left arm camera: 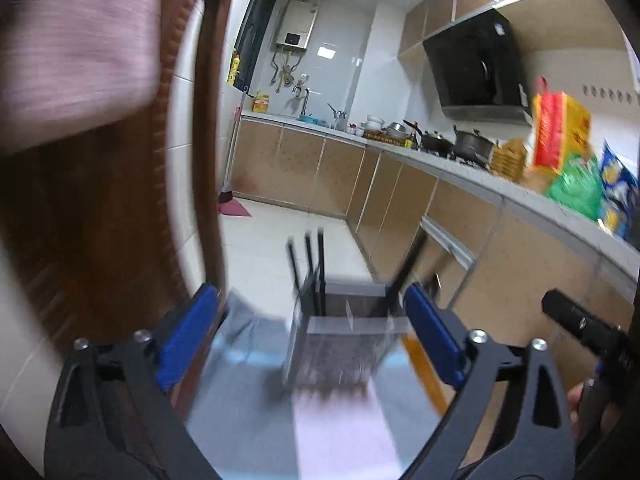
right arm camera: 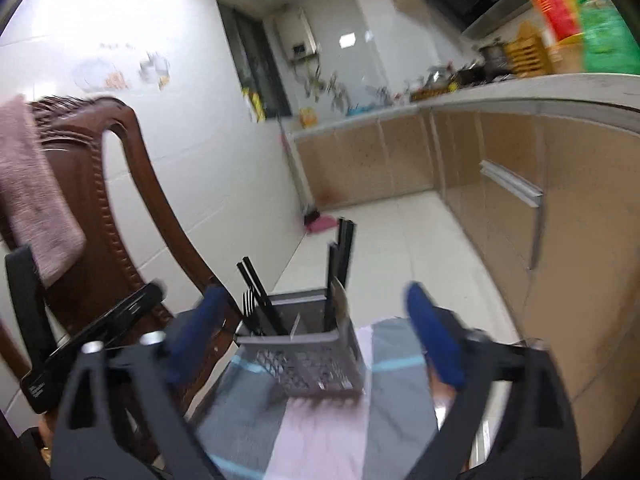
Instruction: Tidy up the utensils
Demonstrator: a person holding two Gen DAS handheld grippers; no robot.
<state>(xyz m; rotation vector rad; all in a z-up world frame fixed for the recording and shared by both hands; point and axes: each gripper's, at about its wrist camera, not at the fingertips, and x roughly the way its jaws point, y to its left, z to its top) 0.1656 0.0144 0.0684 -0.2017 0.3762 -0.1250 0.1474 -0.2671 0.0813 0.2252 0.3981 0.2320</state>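
On the striped cloth (right arm camera: 320, 432), both tongs gape before the utensil basket (right arm camera: 304, 356).

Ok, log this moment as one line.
left tool: open, empty | right tool: open, empty | caddy: on striped cloth, chopsticks and fork inside

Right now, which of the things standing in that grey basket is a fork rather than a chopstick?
The fork, at the left end of the grey basket: short, with tines up. The black chopsticks are plain straight sticks, rising taller.
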